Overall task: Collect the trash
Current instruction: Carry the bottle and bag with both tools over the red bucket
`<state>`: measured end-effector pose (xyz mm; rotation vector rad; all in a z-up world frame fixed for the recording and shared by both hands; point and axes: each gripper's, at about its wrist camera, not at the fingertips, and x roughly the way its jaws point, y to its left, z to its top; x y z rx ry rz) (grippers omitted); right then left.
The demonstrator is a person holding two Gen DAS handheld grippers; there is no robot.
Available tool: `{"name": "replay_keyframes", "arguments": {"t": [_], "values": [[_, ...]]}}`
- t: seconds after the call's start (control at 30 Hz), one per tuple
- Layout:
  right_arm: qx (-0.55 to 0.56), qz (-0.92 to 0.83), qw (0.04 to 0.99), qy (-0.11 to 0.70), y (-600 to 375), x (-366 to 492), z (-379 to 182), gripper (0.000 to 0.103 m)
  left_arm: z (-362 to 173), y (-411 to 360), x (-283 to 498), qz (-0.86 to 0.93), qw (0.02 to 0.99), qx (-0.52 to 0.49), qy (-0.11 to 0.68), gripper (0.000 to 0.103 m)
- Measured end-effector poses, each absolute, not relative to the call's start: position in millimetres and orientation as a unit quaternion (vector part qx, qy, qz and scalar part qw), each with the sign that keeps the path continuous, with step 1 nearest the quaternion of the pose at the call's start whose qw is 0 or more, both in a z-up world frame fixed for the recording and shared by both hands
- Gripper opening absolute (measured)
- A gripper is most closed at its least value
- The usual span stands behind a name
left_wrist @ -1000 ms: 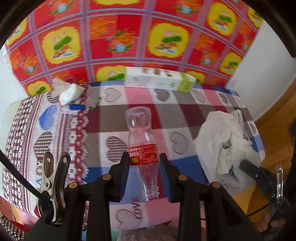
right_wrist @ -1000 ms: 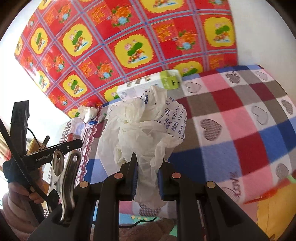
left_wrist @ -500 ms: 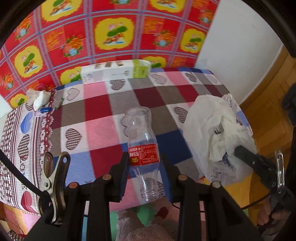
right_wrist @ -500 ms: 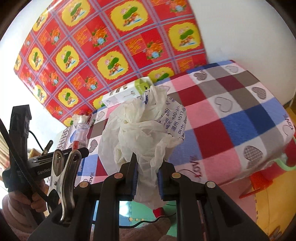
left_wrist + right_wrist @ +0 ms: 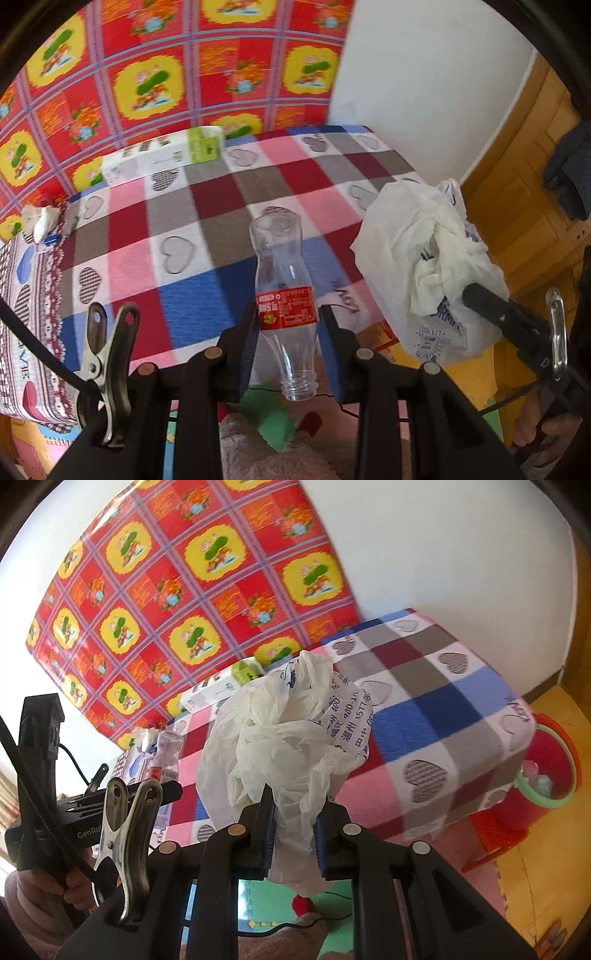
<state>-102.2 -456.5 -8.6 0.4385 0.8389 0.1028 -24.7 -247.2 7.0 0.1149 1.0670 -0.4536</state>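
Note:
My left gripper (image 5: pixel 290 321) is shut on a clear plastic bottle (image 5: pixel 284 291) with a red label, held neck toward the camera above the front edge of the checked table (image 5: pixel 207 229). My right gripper (image 5: pixel 293 812) is shut on a crumpled white plastic bag (image 5: pixel 288 738), held off the table's front edge. The bag also shows in the left wrist view (image 5: pixel 424 266), to the right of the bottle. The bottle also shows in the right wrist view (image 5: pixel 166 753). A red bin (image 5: pixel 550 764) with a green rim stands on the floor by the table's right end.
A long white and green box (image 5: pixel 166 158) lies at the table's back edge against the red and yellow wall cloth. A white crumpled wad (image 5: pixel 42 219) lies at the table's back left. Foam floor mats (image 5: pixel 332 904) lie below. A wooden door (image 5: pixel 524 177) is at the right.
Both grippers have pulled back from the table and turned right with their loads. The table's right end, the white wall and the red bin have come into view.

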Motion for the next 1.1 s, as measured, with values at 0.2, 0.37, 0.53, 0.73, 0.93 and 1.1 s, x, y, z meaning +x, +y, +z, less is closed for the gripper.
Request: {"name": "replay_keyframes", "arguments": {"t": [0.2,0.37,0.53,0.73,0.93,1.1], "values": [[0.218,0.028,0.891,0.397,-490.1,-121.4,-4.3,0.019,10.9,-285.1,-38.6,-0.230,0.834,0.063,0.498,0.033],[0.215,0.015,0.896,0.388,-515.2,-134.1,2.7,0.019,14.3,-315.0,-44.8,-0.247,0.832,0.071,0.492,0.033],[0.209,-0.007,0.903,0.376,-539.2,-146.3,13.9,0.019,15.9,-347.1,-49.7,-0.268,0.826,0.078,0.490,0.033],[0.218,-0.039,0.901,0.374,-567.7,-155.5,16.6,0.019,18.1,-382.7,-54.6,-0.298,0.816,0.095,0.487,0.033],[0.222,-0.072,0.896,0.377,-593.6,-161.7,13.4,0.019,14.4,-419.1,-52.4,-0.326,0.803,0.103,0.488,0.033],[0.228,-0.097,0.891,0.379,-619.4,-163.6,10.3,0.019,12.2,-454.9,-48.2,-0.350,0.795,0.115,0.482,0.033]]}}
